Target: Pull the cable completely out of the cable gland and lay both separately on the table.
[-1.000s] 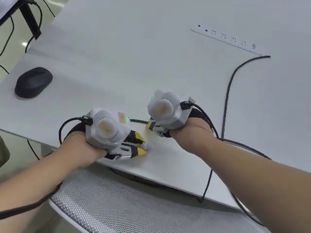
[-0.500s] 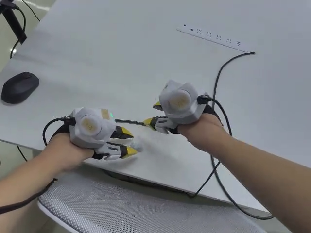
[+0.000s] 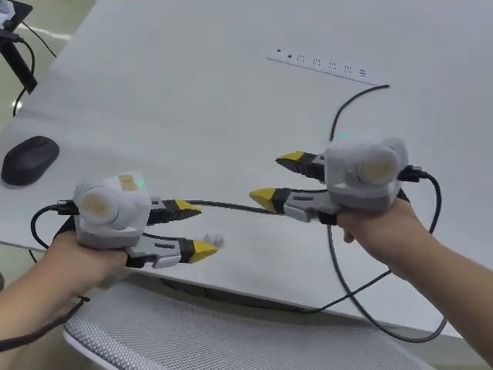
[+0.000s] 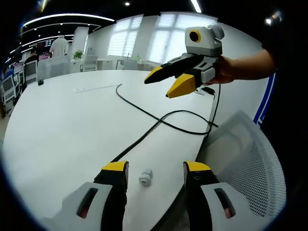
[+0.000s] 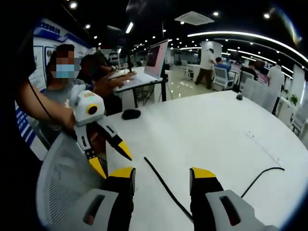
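A small white cable gland (image 3: 214,241) lies on the white table (image 3: 192,100) near the front edge, just off the tips of my left gripper (image 3: 194,227). That gripper is open and empty. The gland (image 4: 146,176) sits on the table between and just beyond my left gripper (image 4: 155,168) jaws. The black cable (image 3: 231,206) lies apart from the gland, stretched along the table. My right gripper (image 3: 277,177) hovers above the cable, open, holding nothing. The cable's free end (image 5: 146,159) runs back between the right gripper (image 5: 162,174) jaws.
A black mouse (image 3: 31,159) sits at the left edge and a white power strip (image 3: 327,66) at the far side. Another black lead (image 3: 339,123) curves from the strip toward the front edge. A mesh chair (image 3: 192,331) stands below the table front. People sit at a nearby desk.
The two grippers have drawn apart. My right gripper has risen and swung to the right, off the table. The gland and cable now lie separately on the table.
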The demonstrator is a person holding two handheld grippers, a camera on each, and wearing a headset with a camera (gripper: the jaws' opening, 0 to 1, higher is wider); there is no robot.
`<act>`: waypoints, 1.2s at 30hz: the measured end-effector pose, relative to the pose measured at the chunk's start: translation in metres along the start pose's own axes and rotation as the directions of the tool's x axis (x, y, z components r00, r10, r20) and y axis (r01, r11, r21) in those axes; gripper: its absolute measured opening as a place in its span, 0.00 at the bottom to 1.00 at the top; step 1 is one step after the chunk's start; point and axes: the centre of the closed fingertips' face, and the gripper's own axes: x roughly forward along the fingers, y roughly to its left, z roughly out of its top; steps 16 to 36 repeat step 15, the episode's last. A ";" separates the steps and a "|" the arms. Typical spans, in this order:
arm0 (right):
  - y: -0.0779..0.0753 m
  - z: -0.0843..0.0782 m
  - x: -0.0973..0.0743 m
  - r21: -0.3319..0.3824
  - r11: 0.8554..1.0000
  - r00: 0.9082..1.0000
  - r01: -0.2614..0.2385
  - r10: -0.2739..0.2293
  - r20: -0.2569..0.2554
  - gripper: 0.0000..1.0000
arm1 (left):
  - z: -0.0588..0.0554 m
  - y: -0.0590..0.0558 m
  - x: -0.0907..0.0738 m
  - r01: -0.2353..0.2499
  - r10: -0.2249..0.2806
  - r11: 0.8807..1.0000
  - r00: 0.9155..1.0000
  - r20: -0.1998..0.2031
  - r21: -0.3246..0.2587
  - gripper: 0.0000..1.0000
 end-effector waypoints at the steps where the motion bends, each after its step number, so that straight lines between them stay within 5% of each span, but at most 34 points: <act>1: 0.000 -0.002 -0.008 0.014 1.000 1.000 0.013 -0.014 0.011 0.44 | 0.003 0.001 -0.002 -0.016 0.016 1.000 1.000 0.011 0.007 0.50; 9: 0.014 -0.039 -0.055 0.153 0.983 0.992 0.104 -0.114 0.061 0.53 | 0.005 -0.007 -0.010 -0.060 0.060 0.998 0.997 0.046 -0.016 0.68; 11: 0.020 -0.054 -0.066 0.146 0.981 0.990 0.127 -0.134 0.045 0.53 | 0.002 -0.003 -0.016 -0.093 0.093 0.995 0.995 0.034 -0.022 0.72; 15: 0.033 -0.074 -0.082 0.154 0.975 0.985 0.161 -0.170 0.043 0.59 | 0.007 0.002 -0.025 -0.110 0.117 0.990 0.990 0.075 -0.085 0.76; 36: 0.033 -0.074 -0.082 0.154 0.975 0.985 0.161 -0.170 0.043 0.59 | 0.007 0.002 -0.025 -0.110 0.117 0.990 0.990 0.075 -0.085 0.76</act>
